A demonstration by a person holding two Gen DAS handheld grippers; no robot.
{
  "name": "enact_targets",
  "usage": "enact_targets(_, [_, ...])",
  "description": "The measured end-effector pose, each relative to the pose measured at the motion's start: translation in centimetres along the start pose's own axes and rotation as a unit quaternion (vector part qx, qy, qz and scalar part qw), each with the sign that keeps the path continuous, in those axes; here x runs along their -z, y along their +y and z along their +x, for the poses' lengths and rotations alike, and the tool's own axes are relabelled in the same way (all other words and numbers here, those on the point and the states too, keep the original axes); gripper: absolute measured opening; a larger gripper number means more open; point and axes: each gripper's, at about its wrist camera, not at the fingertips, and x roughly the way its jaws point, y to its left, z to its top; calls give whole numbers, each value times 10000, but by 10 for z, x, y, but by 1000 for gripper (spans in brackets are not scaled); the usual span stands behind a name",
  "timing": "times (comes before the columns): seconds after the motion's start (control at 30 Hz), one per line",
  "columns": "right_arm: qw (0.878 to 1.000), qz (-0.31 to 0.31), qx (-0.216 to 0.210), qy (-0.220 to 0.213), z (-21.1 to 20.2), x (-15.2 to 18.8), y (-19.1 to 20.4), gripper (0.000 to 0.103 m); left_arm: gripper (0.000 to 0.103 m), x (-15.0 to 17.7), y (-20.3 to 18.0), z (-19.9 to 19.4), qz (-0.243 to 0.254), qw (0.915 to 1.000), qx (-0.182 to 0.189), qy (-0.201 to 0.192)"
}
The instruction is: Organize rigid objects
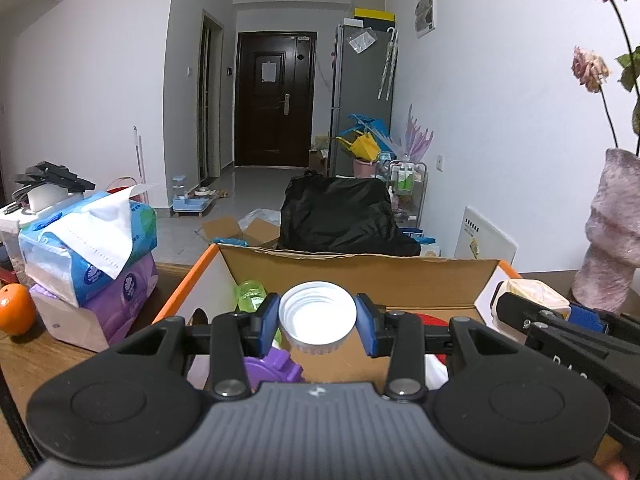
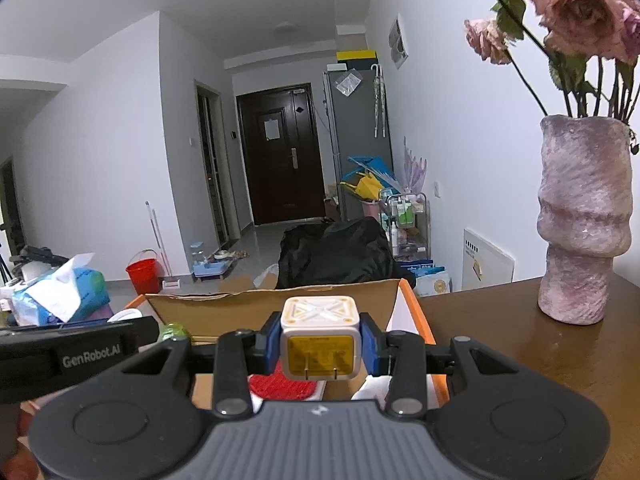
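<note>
- Left gripper [image 1: 317, 322] has its fingers pinched on a white cap [image 1: 317, 316], open side facing the camera, held up over the near end of the box [image 1: 360, 276].
- Right gripper [image 2: 320, 344] has its fingers clamped on a white-and-yellow plug cube [image 2: 318, 338], prongs pointing back at the camera, also hanging above the box.
- The box sits on the counter [image 2: 520, 340] and already has stuff in it: green bottle [image 1: 251, 294], purple thing [image 1: 272, 368], red brush-looking piece [image 2: 286, 386].
- My guess is the step here is dropping both items in. I'd go lower before letting go, so the cap doesn't bounce or roll out over the rim.
- Aim for the bare cardboard floor between the purple thing and the red piece, not on top of them.
- The two grippers are close together, so I'd release one at a time to avoid bumping.
- Keep the right one away from the vase [image 2: 584, 220] when pulling back.
</note>
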Motion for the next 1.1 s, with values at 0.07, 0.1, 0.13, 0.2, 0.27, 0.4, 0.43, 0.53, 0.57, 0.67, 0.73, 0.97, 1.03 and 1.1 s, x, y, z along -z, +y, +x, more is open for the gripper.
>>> enact_targets(0.07, [10000, -17, 2, 51, 6, 0, 0, 38, 41, 0, 1, 4, -11, 10000, -7, 40])
enact_targets(0.1, [10000, -33, -2, 75, 8, 0, 1, 38, 41, 0, 1, 6, -43, 10000, 1, 78])
enact_targets(0.13, [9999, -45, -6, 99, 9, 0, 1, 38, 41, 0, 3, 8, -77, 9999, -3, 125])
enact_targets(0.2, [9998, -71, -21, 174, 12, 1, 2, 38, 42, 0, 6, 11, -99, 9997, -17, 212])
enact_targets(0.27, [9996, -98, -19, 269, 13, 2, 2, 38, 62, 1, 8, 13, -115, 9995, -47, 292])
enact_targets(0.4, [9996, -10, 167, 212, 7, 1, -2, 81, 103, 3, 14, 9, -128, 9991, -362, 152])
enact_targets(0.43, [9996, 8, 216, 158, 4, 0, -3, 86, 103, 2, 15, 8, -104, 9991, -372, 149])
enact_targets(0.53, [9995, -28, 292, 111, 0, 0, -4, 98, 103, 2, 22, 7, -158, 9992, -340, 167])
enact_targets(0.57, [9995, -15, 303, 92, -1, 0, -5, 103, 103, 2, 22, 7, -162, 9991, -347, 172])
enact_targets(0.67, [9995, -8, 305, 89, -2, 0, -6, 103, 103, 1, 23, 5, -138, 9991, -376, 136])
enact_targets(0.73, [9995, 5, 291, 91, -1, -1, -7, 103, 103, 1, 23, 2, -132, 9992, -364, 93])
enact_targets(0.97, [9994, -2, 319, 100, -6, -4, -5, 103, 103, 0, 22, -15, -90, 9993, -341, -133])
enact_targets(1.03, [9994, -39, 312, 108, -9, -5, -4, 103, 103, -1, 21, -23, -111, 9990, -372, -239])
enact_targets(1.1, [9995, -51, 309, 102, -13, -6, -4, 103, 103, -2, 21, -31, -121, 9989, -343, -309])
